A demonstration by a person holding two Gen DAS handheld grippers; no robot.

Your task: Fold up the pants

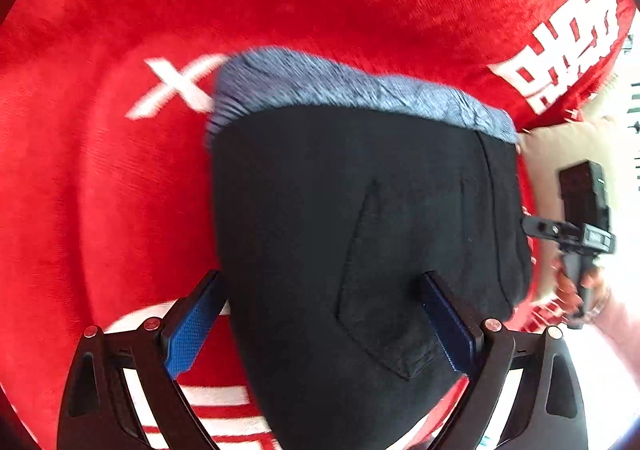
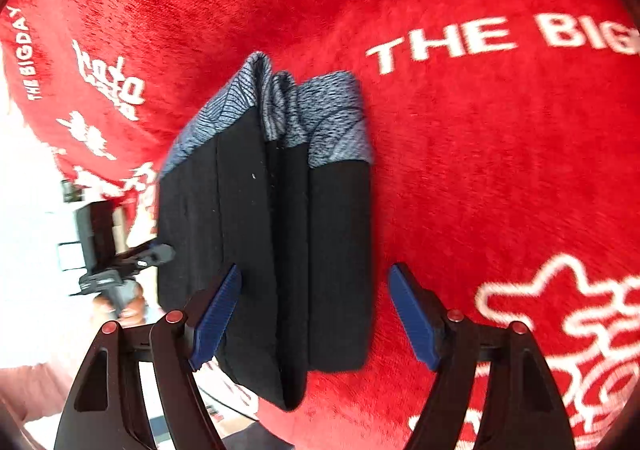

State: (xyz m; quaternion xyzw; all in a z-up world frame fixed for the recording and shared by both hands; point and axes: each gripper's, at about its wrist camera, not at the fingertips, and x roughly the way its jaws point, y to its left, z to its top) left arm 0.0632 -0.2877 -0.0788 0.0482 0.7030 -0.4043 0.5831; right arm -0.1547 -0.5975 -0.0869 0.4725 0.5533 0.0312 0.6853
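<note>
- The surface was a plush red blanket (image 2: 460, 169) with white printing; the right wrist view showed the words "THE BIG" (image 2: 500, 37) and a white outlined figure (image 2: 560, 310) on it.
- In the left wrist view a white "X" (image 1: 176, 85) and white blocky characters (image 1: 560, 49) were printed on the same red cloth, with white stripes (image 1: 224, 410) near the bottom.
- The folded black pants with a grey-blue marled waistband (image 2: 272, 242) lay flat on the blanket in a compact stack, waistband at the far end.
- Beyond the blanket's edge the room was bright and washed out; a pale cream surface (image 1: 560, 145) showed there.
- The left gripper (image 1: 320, 326) stood wide, one blue pad (image 1: 192, 330) over the blanket beside the pants (image 1: 340, 230), the other above the black cloth, gripping nothing.
- The right gripper (image 2: 316, 318) stood wide around the near end of the stack, pads clear of the cloth.
- A hand (image 1: 576, 290) held the right gripper's handle.
</note>
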